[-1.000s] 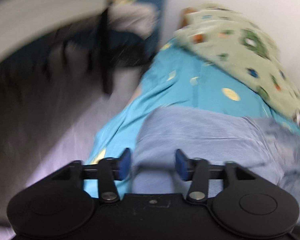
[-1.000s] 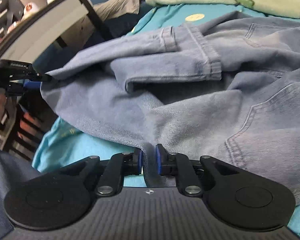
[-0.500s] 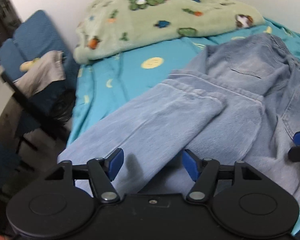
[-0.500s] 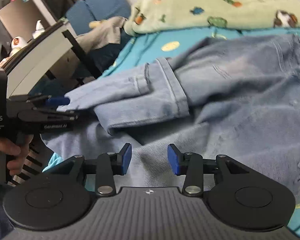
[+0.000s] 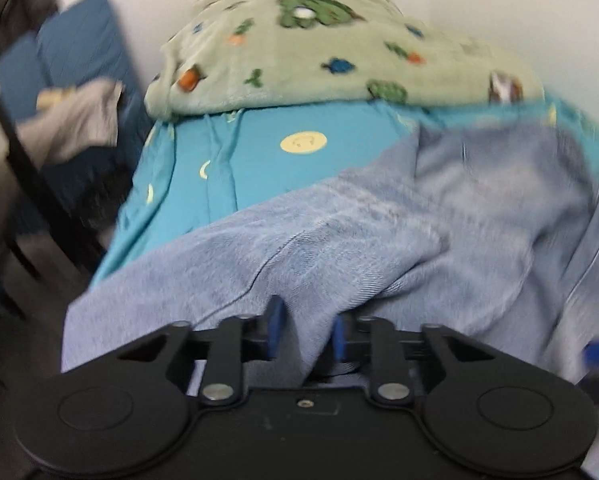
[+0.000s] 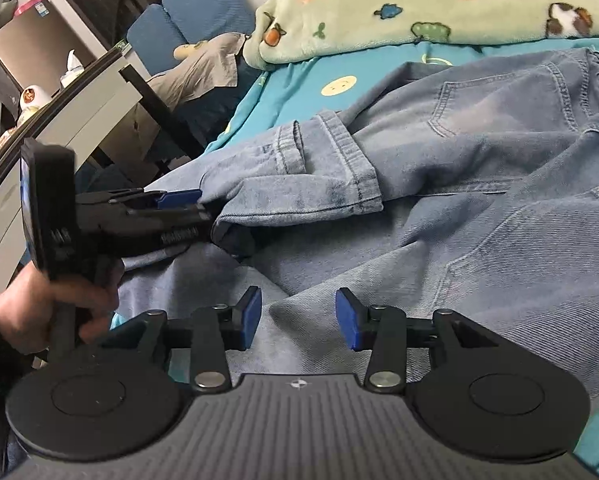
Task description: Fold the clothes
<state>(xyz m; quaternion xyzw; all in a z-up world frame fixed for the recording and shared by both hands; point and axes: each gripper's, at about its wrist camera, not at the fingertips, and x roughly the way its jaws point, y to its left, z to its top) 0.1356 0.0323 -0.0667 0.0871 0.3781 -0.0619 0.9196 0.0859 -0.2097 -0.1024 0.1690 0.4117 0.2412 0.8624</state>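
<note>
We have the jeans (image 6: 479, 184) spread on the bed (image 6: 287, 92), light denim over the teal sheet, waistband and back pockets toward the far right, legs running back toward the near left edge, so the long axis goes roughly from far right to near left across the bed. One leg end is doubled back, its hem cuff (image 6: 339, 160) lying on top of the other leg about midway. The left gripper (image 6: 203, 210) sits at the bed's left edge with a fold of that doubled leg between its blue pads; in the left wrist view the left gripper (image 5: 305, 330) has a ridge of denim standing between pads that are still a bit apart, so we can't tell if it is clamped or just closing, and that view is blurred. The right gripper (image 6: 297, 318) hovers at the near edge with fingers spread wide, nothing in them, denim directly ahead and just below. Our left hand (image 6: 39, 304) is on the handle, low at the left. We judge the left is nearer the leg end, and the next fold turns on carrying that end along the long axis toward the waistband. The green blanket (image 6: 439, 4) is bunched at the far edge, well apart from the jeans. A grey garment (image 6: 195, 72) lies off the bed to the left.
</note>
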